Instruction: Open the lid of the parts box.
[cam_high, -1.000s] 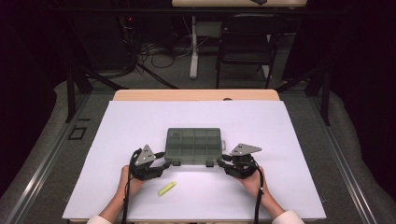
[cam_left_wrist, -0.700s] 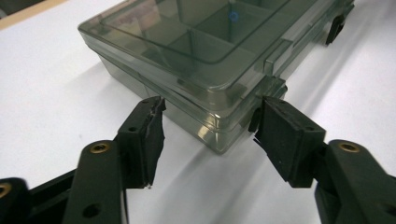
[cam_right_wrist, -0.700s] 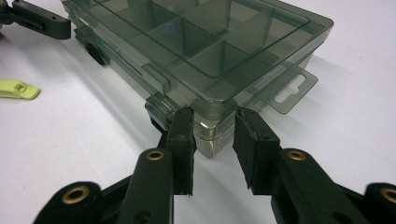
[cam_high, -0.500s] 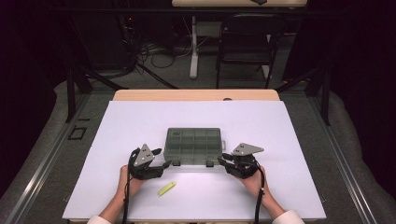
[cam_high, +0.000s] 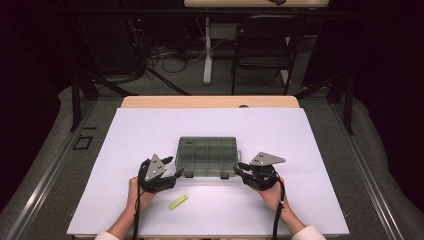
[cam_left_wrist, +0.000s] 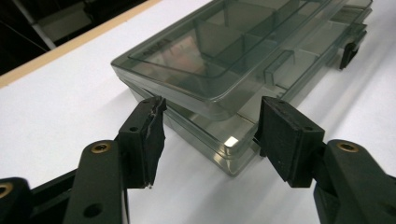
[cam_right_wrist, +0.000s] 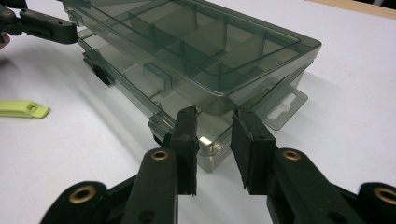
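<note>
The smoky-grey transparent plastic compartment box (cam_high: 206, 156) sits in the middle of the white table top (cam_high: 310, 140), with bare surface behind it and out to both side edges. Its 2 near corners are taken: the left gripper (cam_high: 172, 167) stands with jaws apart around the near-left corner, the right gripper (cam_high: 239, 169) with jaws narrowly apart at the near-right corner. The near side between the 2 hands is open except for a yellow-green flat plastic clip (cam_high: 178, 202) lying just beside the left hand (cam_high: 136, 192).
</note>
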